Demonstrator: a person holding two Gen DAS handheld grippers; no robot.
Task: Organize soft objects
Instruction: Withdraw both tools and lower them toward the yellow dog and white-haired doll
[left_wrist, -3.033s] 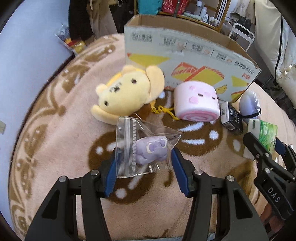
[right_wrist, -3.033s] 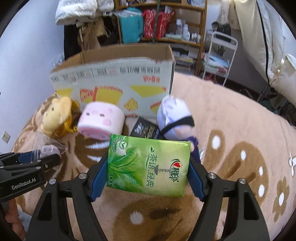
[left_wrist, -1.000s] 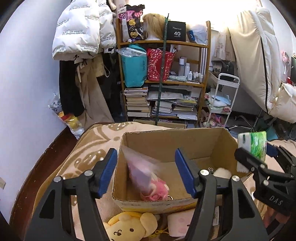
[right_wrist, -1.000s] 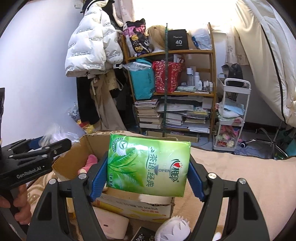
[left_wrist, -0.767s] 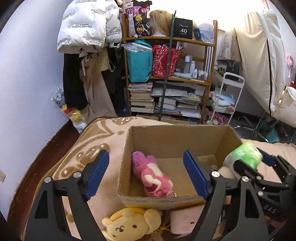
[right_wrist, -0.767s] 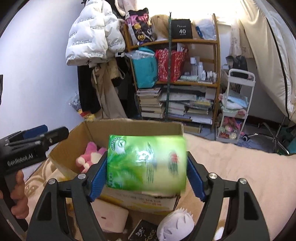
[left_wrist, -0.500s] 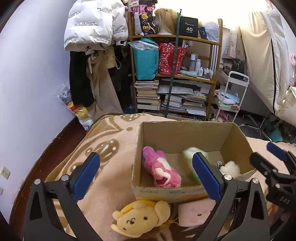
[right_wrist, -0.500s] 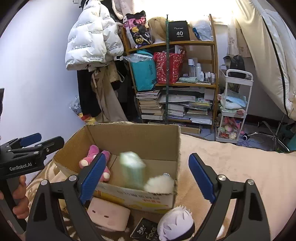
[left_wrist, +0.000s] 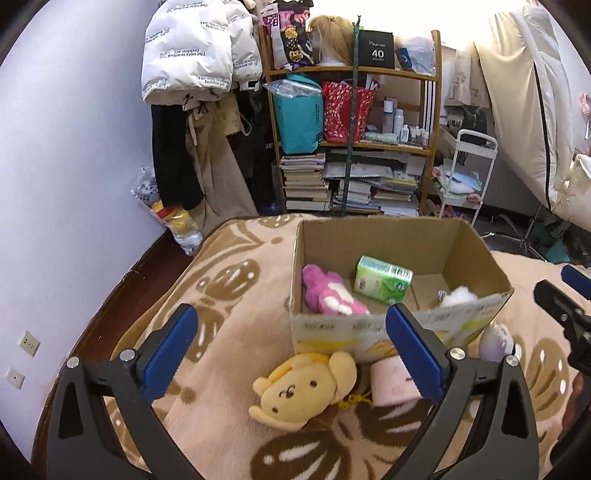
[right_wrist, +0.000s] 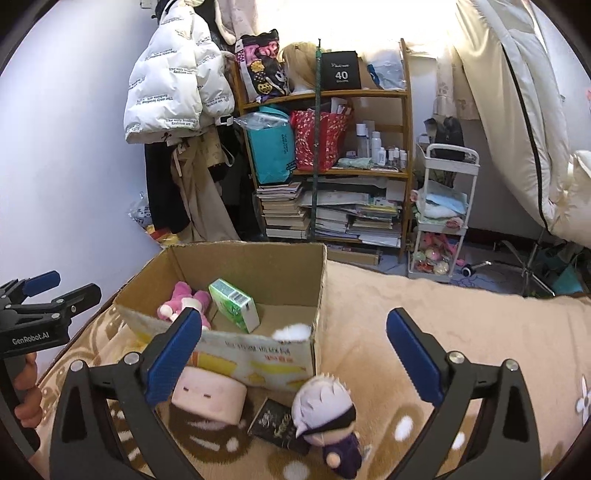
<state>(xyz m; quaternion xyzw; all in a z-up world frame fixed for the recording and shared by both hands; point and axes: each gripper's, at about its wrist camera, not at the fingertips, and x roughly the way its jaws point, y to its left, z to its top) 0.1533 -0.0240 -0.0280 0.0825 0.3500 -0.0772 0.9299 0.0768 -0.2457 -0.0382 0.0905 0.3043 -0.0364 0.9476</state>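
An open cardboard box stands on the patterned blanket; it also shows in the right wrist view. Inside lie a pink plush, a green tissue pack and a white fluffy thing. In front of the box lie a yellow bear plush, a pink roll plush and a white-haired doll. My left gripper is open and empty above the bear. My right gripper is open and empty above the box's near right corner.
A small black box lies between the roll plush and the doll. The blanket ends at a dark wooden edge on the left. A cluttered bookshelf, hanging coats and a white cart stand behind.
Both grippers opened and dropped their loads into the box: the bagged toy from the left, the green tissue pack from the right. Both grippers then drew back and opened wider.
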